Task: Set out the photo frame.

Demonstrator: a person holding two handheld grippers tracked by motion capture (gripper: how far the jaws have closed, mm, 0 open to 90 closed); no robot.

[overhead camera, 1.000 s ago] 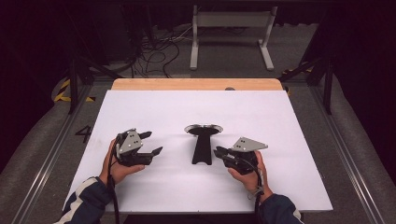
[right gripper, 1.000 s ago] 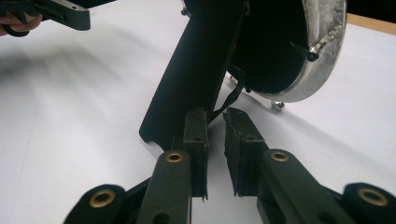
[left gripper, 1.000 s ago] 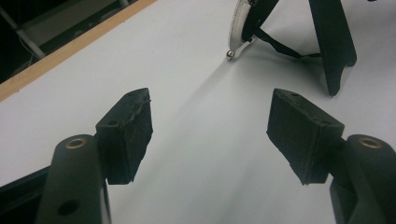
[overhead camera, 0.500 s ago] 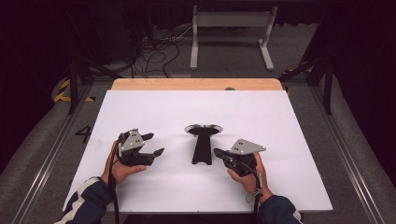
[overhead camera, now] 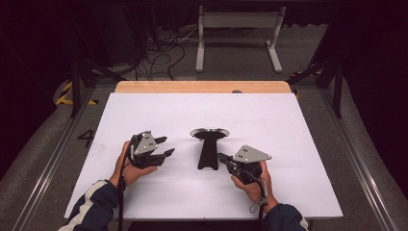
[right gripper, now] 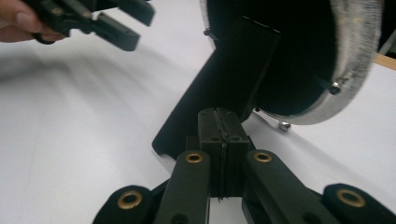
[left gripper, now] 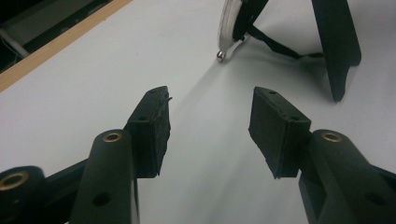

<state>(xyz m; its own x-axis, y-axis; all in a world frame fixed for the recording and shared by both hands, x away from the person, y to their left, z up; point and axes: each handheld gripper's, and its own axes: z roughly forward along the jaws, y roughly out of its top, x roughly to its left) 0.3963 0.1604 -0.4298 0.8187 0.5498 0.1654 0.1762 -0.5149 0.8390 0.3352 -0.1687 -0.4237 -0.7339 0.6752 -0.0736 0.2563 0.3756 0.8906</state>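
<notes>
The object in hand was a small stand (overhead camera: 209, 147): a black, tapering plate-like leg carrying a round silver-rimmed disc at its far end, resting near the centre of the white surface (overhead camera: 298, 130). In the high view the disc end pointed to 12 o'clock and the broad foot to 6 o'clock. The left gripper (overhead camera: 163, 147) sat at roughly 9 o'clock of the stand, apart from it; its jaws stood partly apart with nothing but bare surface between them, having just been closing over the last half second. In the left gripper view the disc rim (left gripper: 229, 28) and the black leg (left gripper: 336, 42) lay ahead of the jaws, not touched. The right gripper (overhead camera: 222, 158) sat at about 4 o'clock of the foot, jaws fully closed on nothing, tips just beside the foot; whether they touched it could not be told. Judgement on handling: the stand looked rigid and light, metal or hard plastic, so it should neither flex nor crush. The disc's bright rim looked smooth and curved, likely slippery under flat pads, and the dark face inside it might mark or scratch. The flat leg offered 2 parallel faces, so pinching across its narrow waist seemed the safest hold, with the unbalanced disc end likely to tip it.
</notes>
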